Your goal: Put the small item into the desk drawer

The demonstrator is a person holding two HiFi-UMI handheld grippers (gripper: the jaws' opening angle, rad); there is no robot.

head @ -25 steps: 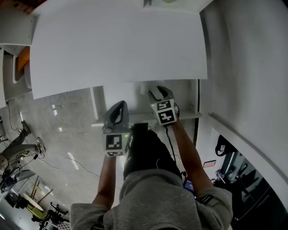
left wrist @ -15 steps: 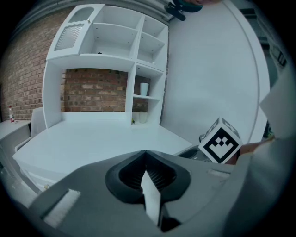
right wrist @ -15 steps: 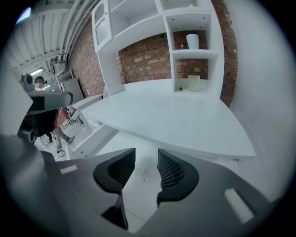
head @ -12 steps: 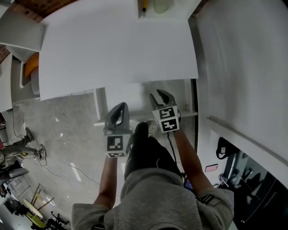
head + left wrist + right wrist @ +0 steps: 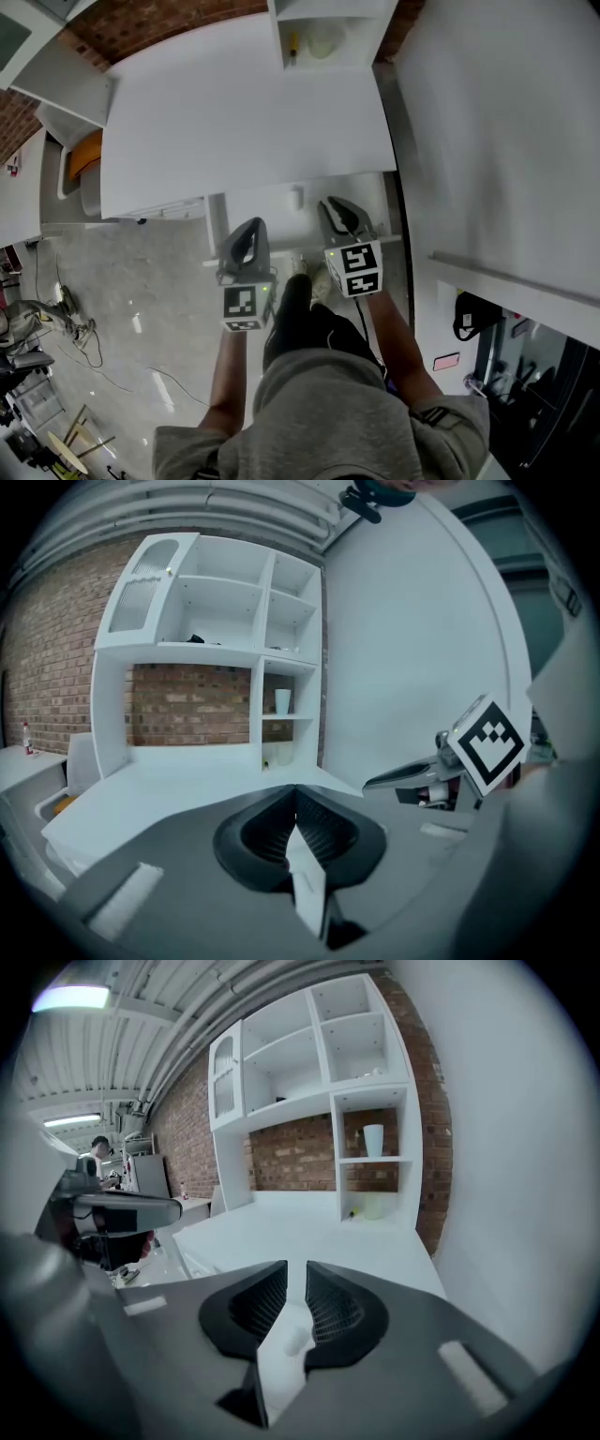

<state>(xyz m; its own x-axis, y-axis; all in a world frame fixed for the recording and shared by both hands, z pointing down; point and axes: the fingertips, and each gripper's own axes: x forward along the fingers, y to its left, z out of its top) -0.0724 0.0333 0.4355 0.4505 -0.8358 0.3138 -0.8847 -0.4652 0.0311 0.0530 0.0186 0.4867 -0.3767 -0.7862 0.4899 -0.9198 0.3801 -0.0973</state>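
The head view is taking in the whole white desk from above, with the grey floor and its loose cables beside it. Under the desk's near edge it is also showing a white drawer front carrying a small handle. Neither gripper view is showing that front.

The gripper views are looking across the desk top instead. They are giving the full height of the white shelf unit against the brick wall. The head view is catching only the unit's compartment at desk level. The right gripper view alone is showing the ceiling with a lit lamp.

A pale cup is standing on a shelf in both gripper views. A small yellow object is lying in the compartment below it.

The left gripper and the right gripper are pointing side by side towards the drawer front. The left gripper's jaws are resting together at the tips, with nothing between them. The right gripper's jaws have just been closing and are standing a narrow slit apart, with only white surface showing through the gap.

No view is showing the small item clearly enough to place it or to tell how it looks.
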